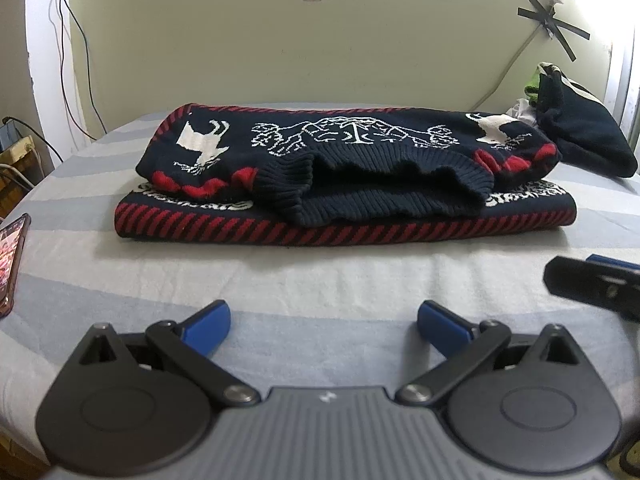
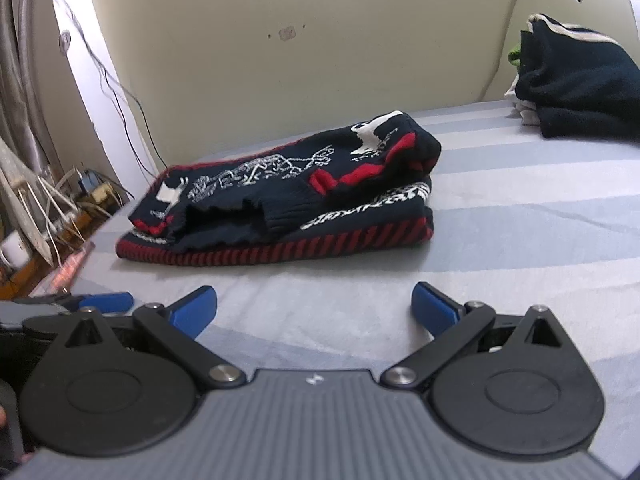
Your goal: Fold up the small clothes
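Left gripper (image 1: 324, 322) jaws wide apart, nothing between the blue fingertips (image 1: 208, 326), low over the striped grey-blue bedsheet (image 1: 320, 276). Right gripper (image 2: 314, 312) same: spread, empty. Navy knit sweater with red diagonal trim and white pattern (image 1: 340, 176) lies folded at frame centre in the left view, centre-left in the right view (image 2: 288, 196), apart from both grippers. Pile of dark folded clothes (image 1: 580, 136) at right edge against the cream headboard (image 1: 300, 48). Phone in a clear case (image 1: 12, 256) at left edge.
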Demonstrator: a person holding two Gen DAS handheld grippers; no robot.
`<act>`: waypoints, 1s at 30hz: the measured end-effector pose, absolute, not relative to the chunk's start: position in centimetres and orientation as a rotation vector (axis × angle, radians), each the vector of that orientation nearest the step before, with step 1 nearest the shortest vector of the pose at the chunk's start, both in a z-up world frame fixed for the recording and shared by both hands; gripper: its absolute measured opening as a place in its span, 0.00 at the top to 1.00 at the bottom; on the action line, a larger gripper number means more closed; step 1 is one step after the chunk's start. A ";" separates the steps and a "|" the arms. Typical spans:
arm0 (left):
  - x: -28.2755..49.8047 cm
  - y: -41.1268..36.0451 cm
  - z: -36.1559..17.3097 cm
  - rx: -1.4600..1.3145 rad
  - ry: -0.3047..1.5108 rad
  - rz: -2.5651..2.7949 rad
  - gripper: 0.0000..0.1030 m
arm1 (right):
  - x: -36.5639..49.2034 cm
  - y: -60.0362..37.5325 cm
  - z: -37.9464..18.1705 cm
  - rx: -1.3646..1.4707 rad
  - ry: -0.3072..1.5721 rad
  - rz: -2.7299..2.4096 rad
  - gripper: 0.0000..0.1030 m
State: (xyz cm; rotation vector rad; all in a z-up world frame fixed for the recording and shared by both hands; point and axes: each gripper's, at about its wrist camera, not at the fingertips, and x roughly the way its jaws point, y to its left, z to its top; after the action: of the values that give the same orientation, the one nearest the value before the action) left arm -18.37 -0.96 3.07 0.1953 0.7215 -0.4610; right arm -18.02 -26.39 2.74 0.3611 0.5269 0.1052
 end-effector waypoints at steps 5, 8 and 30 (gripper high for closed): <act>-18.2 -0.9 3.1 0.196 0.722 -0.462 0.00 | -18.5 -27.3 2.4 0.452 0.487 0.127 0.00; -18.2 -0.9 3.1 0.196 0.724 -0.460 0.00 | -18.4 -27.3 2.5 0.462 0.484 0.134 0.00; -18.1 -1.1 3.1 0.199 0.718 -0.464 0.00 | -18.5 -27.0 2.4 0.315 0.507 0.003 0.00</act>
State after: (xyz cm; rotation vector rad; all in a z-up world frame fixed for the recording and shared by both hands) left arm -18.13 -1.11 3.10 0.1990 0.7177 -0.4643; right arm -18.46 -26.97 2.38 0.3151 0.5072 0.0035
